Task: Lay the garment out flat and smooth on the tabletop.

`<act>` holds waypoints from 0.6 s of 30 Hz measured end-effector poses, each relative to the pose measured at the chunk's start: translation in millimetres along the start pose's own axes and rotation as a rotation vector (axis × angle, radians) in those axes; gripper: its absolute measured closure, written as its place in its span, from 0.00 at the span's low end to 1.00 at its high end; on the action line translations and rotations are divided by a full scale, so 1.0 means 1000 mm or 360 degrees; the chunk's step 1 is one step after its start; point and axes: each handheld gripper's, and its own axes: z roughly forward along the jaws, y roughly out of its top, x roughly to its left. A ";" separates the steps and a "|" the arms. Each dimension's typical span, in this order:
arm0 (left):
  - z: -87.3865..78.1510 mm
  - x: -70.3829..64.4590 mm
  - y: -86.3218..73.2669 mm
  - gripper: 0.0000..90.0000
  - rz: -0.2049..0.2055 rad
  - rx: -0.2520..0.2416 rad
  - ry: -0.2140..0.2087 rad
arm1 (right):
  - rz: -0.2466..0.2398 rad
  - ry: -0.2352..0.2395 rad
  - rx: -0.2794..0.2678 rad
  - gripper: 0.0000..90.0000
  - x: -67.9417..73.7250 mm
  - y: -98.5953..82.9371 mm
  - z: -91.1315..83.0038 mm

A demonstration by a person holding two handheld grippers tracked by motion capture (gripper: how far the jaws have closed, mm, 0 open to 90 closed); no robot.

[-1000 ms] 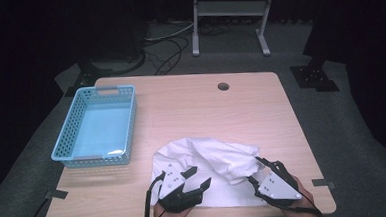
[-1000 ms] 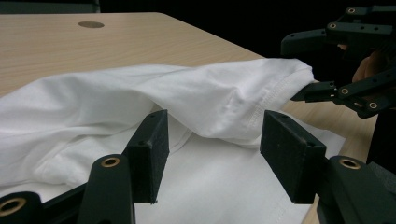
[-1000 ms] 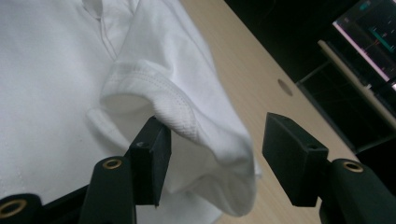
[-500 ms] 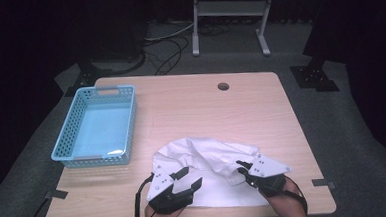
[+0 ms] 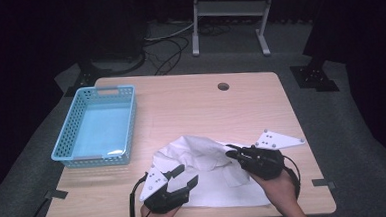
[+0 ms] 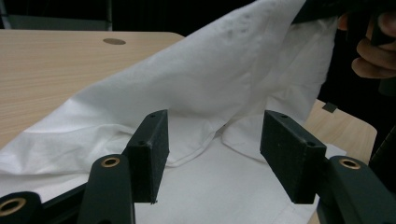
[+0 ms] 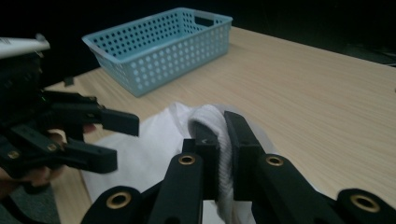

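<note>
The light-blue perforated basket (image 5: pixel 96 127) stands at the left side of the wooden table (image 5: pixel 191 108), long side running away from the person. Its interior holds no loose items; a pale glossy patch shows at its near inside edge, and what that patch is cannot be determined. No legible writing or label is visible on any item.

The white cloth (image 5: pixel 212 172) lies on the near centre of the table, right of the basket and apart from it. Its front portion lies flat; its rear portion is raised in a crumpled fold.

The right gripper (image 5: pixel 236 154) has its jaws closed on a bunched fold of the cloth, lifting it clear of the table. The left gripper (image 5: pixel 182 175) rests at the cloth's near-left edge with its jaws spread apart and nothing between them; flat cloth lies below and ahead of them.

A round cable hole (image 5: pixel 223 86) sits near the table's far edge. Behind the table, a metal stand (image 5: pixel 231 16) and loose cables (image 5: pixel 165 50) occupy the dark floor.
</note>
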 end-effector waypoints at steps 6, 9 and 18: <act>0.001 -0.003 0.001 0.44 -0.0002 -0.0036 0.0003 | 0.0034 0.0065 -0.0072 0.94 0.007 0.018 0.001; 0.004 -0.006 0.003 0.44 0.0005 -0.0056 0.0004 | 0.0028 0.0075 -0.0094 0.94 0.012 0.026 0.002; 0.021 -0.022 0.008 0.44 0.0053 -0.0068 -0.0011 | 0.0023 0.0091 -0.0142 0.94 0.020 0.041 0.001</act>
